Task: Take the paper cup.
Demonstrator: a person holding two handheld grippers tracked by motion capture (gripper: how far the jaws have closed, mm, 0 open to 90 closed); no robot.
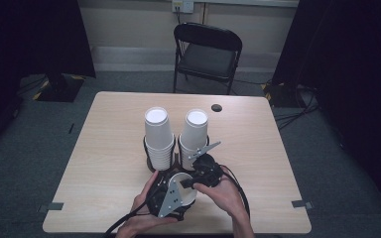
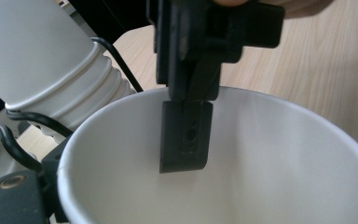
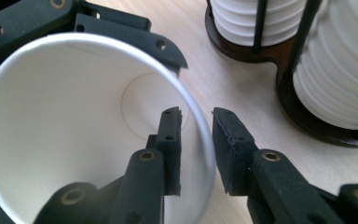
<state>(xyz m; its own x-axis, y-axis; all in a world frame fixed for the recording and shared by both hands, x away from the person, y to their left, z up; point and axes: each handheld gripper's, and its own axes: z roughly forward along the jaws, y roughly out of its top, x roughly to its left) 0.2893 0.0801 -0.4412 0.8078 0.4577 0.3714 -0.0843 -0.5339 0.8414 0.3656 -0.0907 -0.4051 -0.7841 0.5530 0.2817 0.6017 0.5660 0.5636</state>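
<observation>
At lower centre of high view, left gripper (image 1: 171, 191) clasping white paper cup (image 1: 182, 189) around its body; right gripper (image 3: 196, 140) straddling cup rim — jaws slightly parted, one inside, one outside.

Both grippers are matte black; the left gripper (image 1: 171, 196) carries a grey three-cornered plate (image 1: 170, 199) dotted with small screws; the right gripper (image 1: 204, 171) has a like plate (image 1: 204, 148) at its top; a black cable (image 1: 240, 191) loops from it; up close, the jaws are blocky, with brass-coloured rivets (image 3: 271, 156) at the joints and small holes in the pads; the forearms are bare, no sleeves.
</observation>
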